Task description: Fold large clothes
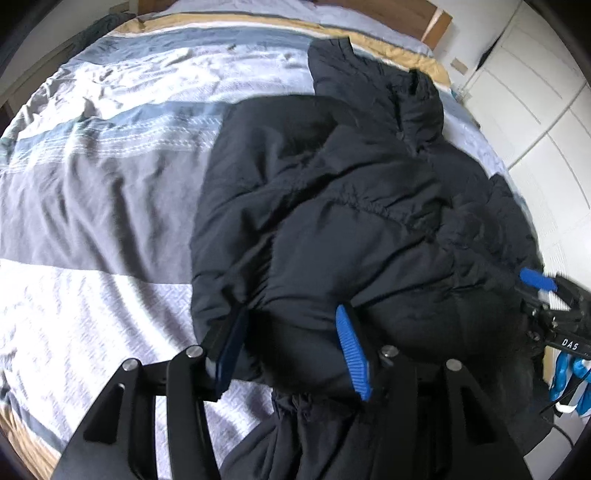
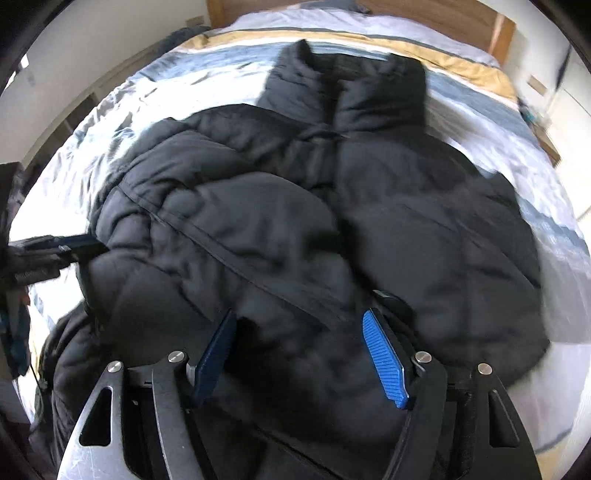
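Observation:
A black puffer jacket (image 1: 332, 184) lies bunched on the bed, its collar (image 2: 347, 85) toward the headboard. In the left wrist view my left gripper (image 1: 291, 310) is shut on the jacket's near edge, with gathered fabric filling the gap between the blue pads (image 1: 352, 354). More of the jacket hangs below it over the bed's side. In the blurred right wrist view my right gripper (image 2: 300, 314) stands open over the jacket (image 2: 295, 221), with padding between its fingers but not squeezed. Each gripper shows in the other's view, the right gripper (image 1: 535, 282) and the left gripper (image 2: 85, 245), both at the jacket's sides.
The bed carries a striped duvet (image 1: 110, 166) in grey, blue, white and tan. A wooden headboard (image 2: 461, 18) stands at the far end. White cabinet doors (image 1: 535, 92) line the right side. Shelving (image 2: 74, 110) sits along the left wall.

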`<act>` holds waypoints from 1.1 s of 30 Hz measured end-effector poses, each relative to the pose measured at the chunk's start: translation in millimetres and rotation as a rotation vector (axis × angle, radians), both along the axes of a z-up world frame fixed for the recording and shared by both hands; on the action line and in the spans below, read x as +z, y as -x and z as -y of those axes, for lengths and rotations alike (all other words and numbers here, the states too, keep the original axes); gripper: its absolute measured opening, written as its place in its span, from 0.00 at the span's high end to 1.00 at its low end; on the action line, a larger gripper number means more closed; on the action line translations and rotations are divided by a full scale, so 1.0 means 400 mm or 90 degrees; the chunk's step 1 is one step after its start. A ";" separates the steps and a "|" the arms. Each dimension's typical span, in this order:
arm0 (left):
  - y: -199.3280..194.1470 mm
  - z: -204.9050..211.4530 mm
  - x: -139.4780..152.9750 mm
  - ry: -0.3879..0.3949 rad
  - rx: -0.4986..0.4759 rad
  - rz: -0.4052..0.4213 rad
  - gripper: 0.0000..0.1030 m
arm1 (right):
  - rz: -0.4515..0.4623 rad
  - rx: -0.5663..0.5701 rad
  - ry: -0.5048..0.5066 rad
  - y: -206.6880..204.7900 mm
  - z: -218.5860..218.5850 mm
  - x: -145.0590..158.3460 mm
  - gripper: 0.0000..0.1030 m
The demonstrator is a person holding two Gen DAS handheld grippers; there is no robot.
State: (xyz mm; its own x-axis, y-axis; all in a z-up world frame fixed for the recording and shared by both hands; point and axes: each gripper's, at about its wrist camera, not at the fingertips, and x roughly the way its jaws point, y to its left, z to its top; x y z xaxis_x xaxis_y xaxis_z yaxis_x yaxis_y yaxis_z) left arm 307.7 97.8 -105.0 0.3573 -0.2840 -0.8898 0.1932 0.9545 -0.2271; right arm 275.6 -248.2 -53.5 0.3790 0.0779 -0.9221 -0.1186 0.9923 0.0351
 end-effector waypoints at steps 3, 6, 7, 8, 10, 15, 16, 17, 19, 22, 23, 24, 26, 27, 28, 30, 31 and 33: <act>0.013 -0.001 0.050 0.009 -0.003 0.029 0.53 | 0.021 -0.012 -0.008 0.025 0.033 0.043 0.33; 0.009 0.032 0.075 0.004 -0.019 0.051 0.53 | 0.054 -0.007 -0.023 0.032 0.030 0.087 0.32; 0.007 0.046 0.077 0.001 -0.020 0.057 0.53 | 0.062 -0.001 -0.026 0.033 0.022 0.097 0.32; 0.007 0.059 0.076 -0.001 -0.020 0.059 0.53 | 0.071 0.006 -0.029 0.031 0.010 0.106 0.32; 0.007 0.086 0.064 -0.008 -0.015 0.058 0.53 | 0.078 0.020 -0.036 0.028 -0.014 0.110 0.32; 0.025 0.138 0.012 -0.039 -0.002 0.049 0.53 | 0.049 0.048 -0.016 0.009 -0.052 0.027 0.32; 0.032 0.145 0.004 -0.049 -0.001 0.055 0.53 | 0.039 0.049 -0.010 0.008 -0.051 0.007 0.32; 0.037 0.153 -0.003 -0.058 -0.001 0.062 0.53 | 0.029 0.052 -0.003 0.007 -0.046 -0.021 0.32; 0.043 0.163 -0.009 -0.068 -0.001 0.071 0.53 | 0.024 0.053 -0.005 0.012 -0.035 -0.043 0.32; 0.050 0.171 -0.022 -0.079 0.003 0.080 0.52 | 0.027 0.055 -0.015 0.018 -0.021 -0.052 0.32; 0.049 0.175 -0.027 -0.082 0.006 0.082 0.52 | 0.028 0.058 -0.016 0.019 -0.018 -0.054 0.32; 0.044 0.182 -0.032 -0.084 0.008 0.083 0.50 | 0.028 0.062 -0.016 0.020 -0.015 -0.057 0.32; 0.044 0.184 -0.039 -0.089 0.012 0.087 0.48 | 0.030 0.068 -0.017 0.025 -0.014 -0.061 0.32; 0.043 0.186 -0.044 -0.091 0.015 0.089 0.46 | 0.031 0.071 -0.018 0.026 -0.011 -0.062 0.32; 0.042 0.187 -0.048 -0.094 0.018 0.091 0.45 | 0.032 0.073 -0.020 0.026 -0.008 -0.063 0.32; 0.043 0.184 -0.053 -0.099 0.022 0.094 0.41 | 0.034 0.074 -0.025 0.028 -0.002 -0.065 0.32; 0.043 0.182 -0.055 -0.101 0.023 0.096 0.40 | 0.035 0.075 -0.028 0.029 0.000 -0.065 0.32; 0.039 0.184 -0.062 -0.110 0.025 0.096 0.34 | 0.038 0.077 -0.031 0.029 0.001 -0.067 0.31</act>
State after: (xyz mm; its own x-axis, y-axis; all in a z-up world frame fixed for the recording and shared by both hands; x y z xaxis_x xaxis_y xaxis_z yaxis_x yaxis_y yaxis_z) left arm 292.0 24.3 -129.7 0.4984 -0.1152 -0.8592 0.1742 0.9842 -0.0309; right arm 264.0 -248.6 -80.1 0.4186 0.1709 -0.8919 -0.2411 0.9678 0.0722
